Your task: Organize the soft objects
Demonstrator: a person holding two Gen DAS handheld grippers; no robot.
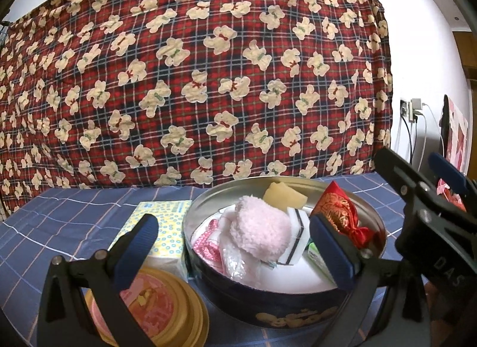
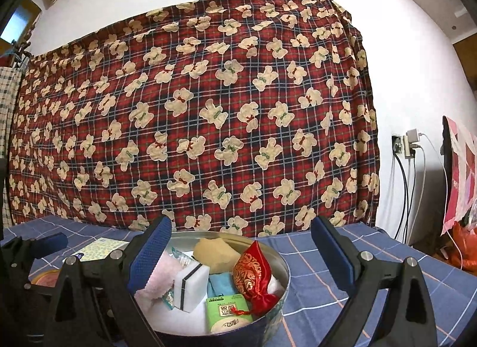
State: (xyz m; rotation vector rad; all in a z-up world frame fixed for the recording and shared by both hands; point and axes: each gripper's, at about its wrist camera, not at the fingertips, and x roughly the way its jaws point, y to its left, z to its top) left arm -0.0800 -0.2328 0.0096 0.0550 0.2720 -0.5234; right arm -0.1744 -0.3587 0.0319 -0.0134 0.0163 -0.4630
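- Metal round tin [image 1: 374, 215] sits on the blue checked cloth [image 1: 59, 215], already holding the soft things: pink fluffy puff [image 1: 262, 233], yellow sponge [image 1: 284, 196], red brocade pouch [image 1: 337, 212]; it lies straight ahead of and below both tongs
- left gripper [image 1: 235, 248] wide, empty, straddling the tin's near wall; right gripper [image 2: 241, 257] likewise wide, empty, over the rim
- yellow-patterned tissue pack [image 1: 167, 221] lies outside, left of the tin, long axis running away from the camera; left gripper is nearer, I judge
- green packet [image 2: 228, 311] bears print, unreadable; "DAS" shows on the other gripper's body in the left view

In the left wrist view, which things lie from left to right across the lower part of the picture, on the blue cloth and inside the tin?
Round gold lid → yellow patterned tissue pack → pink fluffy puff → white sponge with a black stripe → red embroidered sachet.
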